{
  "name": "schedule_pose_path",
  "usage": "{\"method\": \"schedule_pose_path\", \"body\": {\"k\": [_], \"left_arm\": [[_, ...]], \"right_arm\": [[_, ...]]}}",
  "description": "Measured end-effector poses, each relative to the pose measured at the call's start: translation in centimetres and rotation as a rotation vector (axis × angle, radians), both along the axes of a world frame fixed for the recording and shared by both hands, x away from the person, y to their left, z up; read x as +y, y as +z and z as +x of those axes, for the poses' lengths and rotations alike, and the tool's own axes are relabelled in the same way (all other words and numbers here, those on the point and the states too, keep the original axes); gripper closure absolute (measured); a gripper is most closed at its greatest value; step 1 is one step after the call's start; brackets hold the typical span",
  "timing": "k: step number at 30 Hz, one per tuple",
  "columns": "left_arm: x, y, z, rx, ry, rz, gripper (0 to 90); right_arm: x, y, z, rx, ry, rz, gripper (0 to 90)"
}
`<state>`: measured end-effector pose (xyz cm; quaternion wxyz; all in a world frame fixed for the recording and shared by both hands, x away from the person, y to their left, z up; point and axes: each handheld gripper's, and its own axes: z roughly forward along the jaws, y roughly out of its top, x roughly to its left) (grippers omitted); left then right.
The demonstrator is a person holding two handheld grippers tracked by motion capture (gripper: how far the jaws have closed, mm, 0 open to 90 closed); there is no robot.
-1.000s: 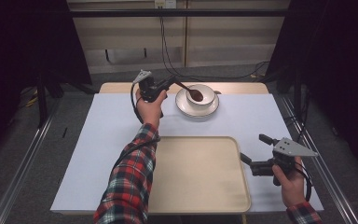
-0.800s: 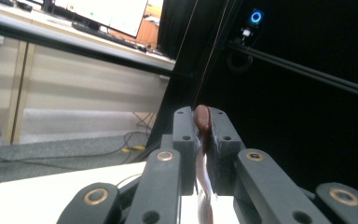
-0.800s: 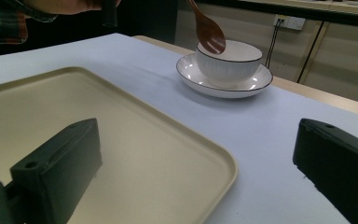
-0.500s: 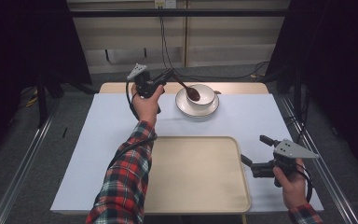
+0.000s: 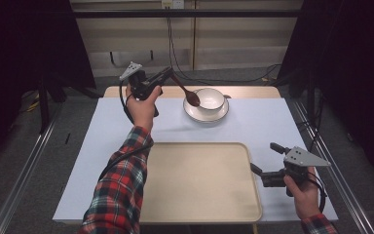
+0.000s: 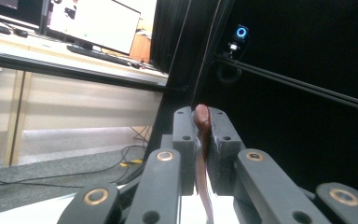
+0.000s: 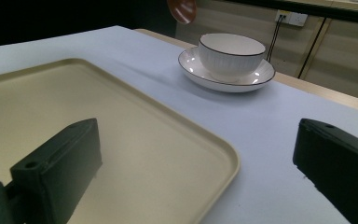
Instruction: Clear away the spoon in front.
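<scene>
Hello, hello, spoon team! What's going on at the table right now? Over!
Left gripper shut on brown spoon, lifted above the table. Right gripper open, beside the empty tray. Bowl sits on its saucer. Nothing in the way.

Left tongs point(image 5: 168, 74) raised at eleven o'clock, jaws clamped together; right tongs point(image 5: 267, 158) low at four o'clock, jaws spread wide.
</scene>
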<state>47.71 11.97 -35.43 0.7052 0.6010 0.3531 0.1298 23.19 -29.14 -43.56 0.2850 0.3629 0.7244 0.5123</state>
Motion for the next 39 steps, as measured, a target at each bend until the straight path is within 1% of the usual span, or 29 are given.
{"method": "schedule_pose_path", "body": {"k": [1, 2, 4, 5, 6, 7, 8, 9, 10, 13, 14, 15, 16, 19, 20, 21, 22, 23, 24, 27, 28, 29, 30, 32, 33, 35, 36, 38, 39], "left_arm": [[0.3, 0.1, -0.1, -0.004, -0.006, 0.027, 83.5], [0.7, 0.2, -0.4, 0.000, -0.013, 0.018, 83.5], [1.0, 0.3, -0.4, 0.001, -0.015, 0.026, 83.5], [1.1, 0.3, -0.6, 0.009, -0.020, 0.013, 83.4], [1.3, 0.4, -0.7, 0.011, -0.021, 0.012, 83.5], [1.5, 0.4, -0.8, 0.008, -0.028, 0.023, 83.6], [1.8, 0.6, -1.0, 0.017, -0.033, 0.020, 83.7], [1.8, 0.6, -1.0, 0.017, -0.033, 0.020, 83.7], [2.0, 0.7, -1.3, 0.020, -0.038, 0.028, 83.8], [2.2, 0.9, -1.5, 0.025, -0.046, 0.019, 83.8], [2.3, 1.0, -1.6, 0.023, -0.054, 0.021, 83.8], [2.5, 1.1, -1.7, 0.017, -0.059, 0.044, 83.8], [2.6, 1.1, -1.8, 0.021, -0.068, 0.042, 83.7], [2.9, 1.2, -2.1, 0.026, -0.072, 0.045, 83.8], [3.1, 1.2, -2.2, 0.022, -0.081, 0.064, 83.8], [3.1, 1.3, -2.2, 0.025, -0.082, 0.060, 83.8], [3.3, 1.4, -2.4, 0.034, -0.102, 0.062, 83.9], [3.3, 1.4, -2.4, 0.034, -0.102, 0.062, 83.9], [3.3, 1.4, -2.6, 0.041, -0.102, 0.049, 83.9], [3.6, 1.4, -2.8, 0.044, -0.113, 0.071, 83.9], [3.6, 1.5, -2.9, 0.048, -0.114, 0.066, 83.8], [3.9, 1.5, -2.9, 0.040, -0.129, 0.088, 83.9], [3.7, 1.5, -3.1, 0.059, -0.122, 0.053, 83.9], [3.9, 1.6, -3.2, 0.059, -0.128, 0.066, 83.9], [4.1, 1.6, -3.3, 0.054, -0.135, 0.091, 83.9], [4.0, 1.7, -3.5, 0.061, -0.141, 0.090, 83.9], [4.1, 1.7, -3.6, 0.061, -0.150, 0.094, 83.9], [4.2, 1.7, -3.8, 0.069, -0.153, 0.089, 83.9], [4.3, 1.6, -3.8, 0.072, -0.162, 0.097, 83.9]], "right_arm": [[0.0, 0.0, 0.0, 0.004, 0.006, -0.002, 0.6], [0.0, -0.1, -0.1, 0.004, 0.007, -0.004, 0.6], [0.1, -0.1, -0.1, 0.005, 0.006, -0.004, 0.6], [0.1, -0.1, -0.1, 0.004, 0.005, -0.005, 0.6], [0.0, -0.1, -0.1, 0.006, 0.005, -0.005, 0.6], [0.0, -0.1, -0.1, 0.007, 0.005, -0.004, 0.6], [0.0, -0.1, -0.1, 0.008, 0.002, -0.003, 0.6], [0.0, -0.1, -0.1, 0.008, 0.002, -0.003, 0.6], [0.0, -0.1, -0.1, 0.006, 0.002, -0.002, 0.6], [0.1, -0.1, -0.1, 0.004, -0.001, -0.003, 0.6], [0.0, -0.1, -0.2, 0.009, 0.003, -0.001, 0.6], [0.0, -0.1, -0.2, 0.009, -0.003, -0.004, 0.6], [0.0, -0.1, -0.2, 0.007, -0.002, -0.006, 0.6], [0.0, -0.1, -0.2, 0.009, 0.002, -0.004, 0.6], [0.0, -0.1, -0.1, 0.007, 0.004, -0.005, 0.6], [0.0, -0.1, -0.1, 0.007, 0.003, -0.005, 0.6], [0.0, -0.1, -0.2, 0.009, 0.000, -0.003, 0.6], [0.0, -0.1, -0.2, 0.009, 0.000, -0.003, 0.6], [0.0, -0.1, -0.2, 0.008, 0.001, -0.004, 0.6], [-0.1, -0.1, -0.3, 0.003, 0.002, -0.010, 0.6], [-0.1, -0.1, -0.4, 0.005, 0.000, -0.009, 0.6], [-0.1, -0.1, -0.4, 0.004, 0.004, -0.011, 0.6], [-0.2, 0.0, -0.5, 0.007, -0.003, -0.009, 0.6], [-0.2, 0.0, -0.5, 0.001, -0.006, -0.009, 0.6], [-0.2, 0.0, -0.5, 0.001, -0.006, -0.009, 0.6], [-0.2, -0.1, -0.5, 0.003, -0.006, -0.009, 0.6], [-0.3, -0.1, -0.6, 0.015, -0.003, -0.009, 0.6], [-0.3, -0.1, -0.6, 0.013, -0.004, -0.009, 0.6], [-0.3, -0.1, -0.6, 0.013, -0.004, -0.009, 0.6]]}}
